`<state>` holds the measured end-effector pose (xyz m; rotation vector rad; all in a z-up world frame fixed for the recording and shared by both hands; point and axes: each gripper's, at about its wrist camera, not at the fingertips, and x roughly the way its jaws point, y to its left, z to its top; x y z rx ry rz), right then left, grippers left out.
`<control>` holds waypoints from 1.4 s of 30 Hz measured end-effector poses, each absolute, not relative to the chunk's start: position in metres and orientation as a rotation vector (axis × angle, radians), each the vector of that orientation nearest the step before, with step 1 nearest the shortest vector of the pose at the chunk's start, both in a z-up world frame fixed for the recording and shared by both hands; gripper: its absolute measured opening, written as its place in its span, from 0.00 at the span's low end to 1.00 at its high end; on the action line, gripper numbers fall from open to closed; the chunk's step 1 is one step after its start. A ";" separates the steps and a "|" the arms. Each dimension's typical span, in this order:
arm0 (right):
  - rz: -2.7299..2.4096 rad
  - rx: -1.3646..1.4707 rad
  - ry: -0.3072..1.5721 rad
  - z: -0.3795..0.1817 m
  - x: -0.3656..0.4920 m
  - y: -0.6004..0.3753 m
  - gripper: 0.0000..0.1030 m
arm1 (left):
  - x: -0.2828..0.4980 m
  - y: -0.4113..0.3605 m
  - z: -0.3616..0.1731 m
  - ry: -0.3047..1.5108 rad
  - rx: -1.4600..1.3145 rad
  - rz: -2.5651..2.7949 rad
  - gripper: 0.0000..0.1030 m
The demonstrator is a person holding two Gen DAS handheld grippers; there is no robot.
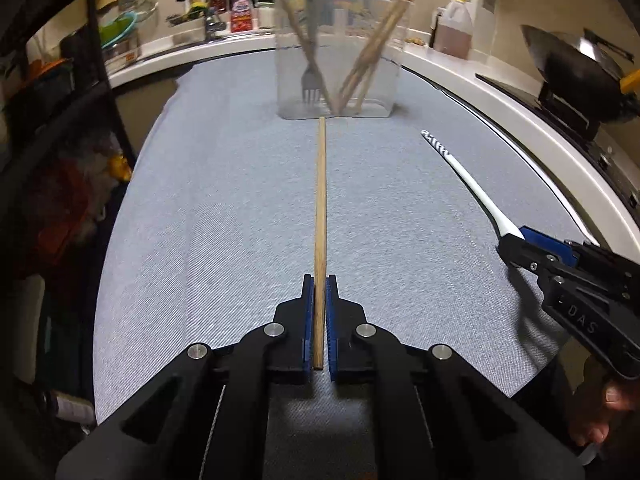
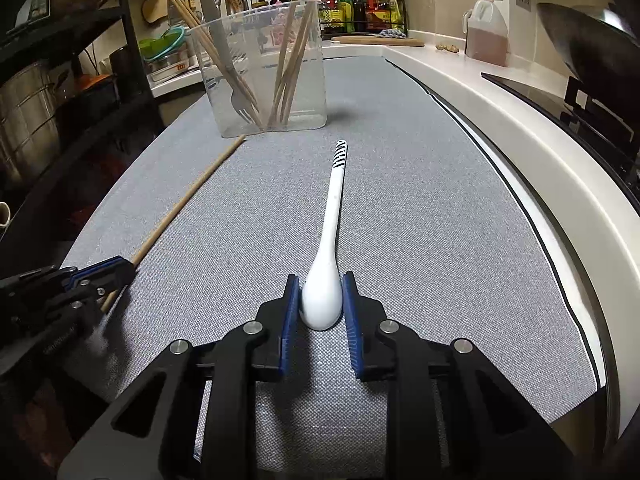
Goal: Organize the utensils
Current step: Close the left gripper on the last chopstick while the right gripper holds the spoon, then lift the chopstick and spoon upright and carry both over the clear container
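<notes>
Left gripper (image 1: 319, 292) clamped on wooden chopstick (image 1: 321, 200) at near end; light, stiff, prone to pivot. Right gripper (image 2: 321, 296) narrowed onto white ceramic spoon (image 2: 334, 216) bowl; glazed, slippery, breakable. Both pointing ahead toward clear plastic holder (image 1: 340, 48) on grey mat (image 1: 220, 200).
</notes>
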<state>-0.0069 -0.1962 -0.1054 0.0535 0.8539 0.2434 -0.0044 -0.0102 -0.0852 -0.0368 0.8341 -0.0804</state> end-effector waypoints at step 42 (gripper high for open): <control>0.243 -0.009 0.579 -0.014 -0.043 -0.197 0.20 | -0.040 -0.007 -0.030 0.604 -0.064 -0.122 0.05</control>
